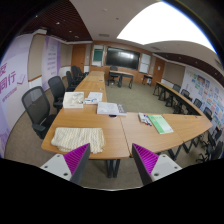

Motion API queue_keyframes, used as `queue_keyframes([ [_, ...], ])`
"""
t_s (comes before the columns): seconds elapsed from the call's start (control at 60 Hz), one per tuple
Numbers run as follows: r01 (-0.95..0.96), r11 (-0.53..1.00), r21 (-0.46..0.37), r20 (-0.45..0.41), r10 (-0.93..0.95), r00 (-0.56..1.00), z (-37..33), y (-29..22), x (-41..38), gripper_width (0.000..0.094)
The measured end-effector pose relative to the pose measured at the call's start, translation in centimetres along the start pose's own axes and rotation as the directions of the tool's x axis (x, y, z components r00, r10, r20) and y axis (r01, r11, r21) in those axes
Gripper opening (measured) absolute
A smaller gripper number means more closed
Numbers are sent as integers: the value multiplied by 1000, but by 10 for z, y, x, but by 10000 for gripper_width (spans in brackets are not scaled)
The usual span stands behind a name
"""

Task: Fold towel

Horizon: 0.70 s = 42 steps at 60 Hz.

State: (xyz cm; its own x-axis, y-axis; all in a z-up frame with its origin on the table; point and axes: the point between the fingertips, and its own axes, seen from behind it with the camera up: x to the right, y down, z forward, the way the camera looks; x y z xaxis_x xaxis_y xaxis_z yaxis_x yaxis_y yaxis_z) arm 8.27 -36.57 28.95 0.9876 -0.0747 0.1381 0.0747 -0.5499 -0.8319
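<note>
A cream towel (pixel 78 138) lies crumpled flat on the near left part of a wooden table (pixel 115 128), close to the table's front edge. My gripper (pixel 112 165) is held back from the table, above the floor, with nothing between its fingers. Its purple pads (pixel 77 159) stand wide apart, so it is open. The towel lies beyond the left finger.
Papers and booklets (pixel 158 123) lie on the table's right part, more papers (pixel 109 108) and a white stack (pixel 74 99) further back. Office chairs (pixel 38 108) line the left side. More tables and chairs run down the room to a dark screen (pixel 122 58).
</note>
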Motion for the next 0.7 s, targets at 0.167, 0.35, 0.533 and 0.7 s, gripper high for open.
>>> queue_keyframes([
  [0.167,3,1000,-23,-8,-3,1000,3,14,-16,860],
  [0.35,20,996,-93,31,-17,999,13,55,-71,853],
  [0.533,8,989,-147,109,8,994,40,95,-181,854],
  [0.7,4,989,-146,177,22,984,99,95,-299,853],
])
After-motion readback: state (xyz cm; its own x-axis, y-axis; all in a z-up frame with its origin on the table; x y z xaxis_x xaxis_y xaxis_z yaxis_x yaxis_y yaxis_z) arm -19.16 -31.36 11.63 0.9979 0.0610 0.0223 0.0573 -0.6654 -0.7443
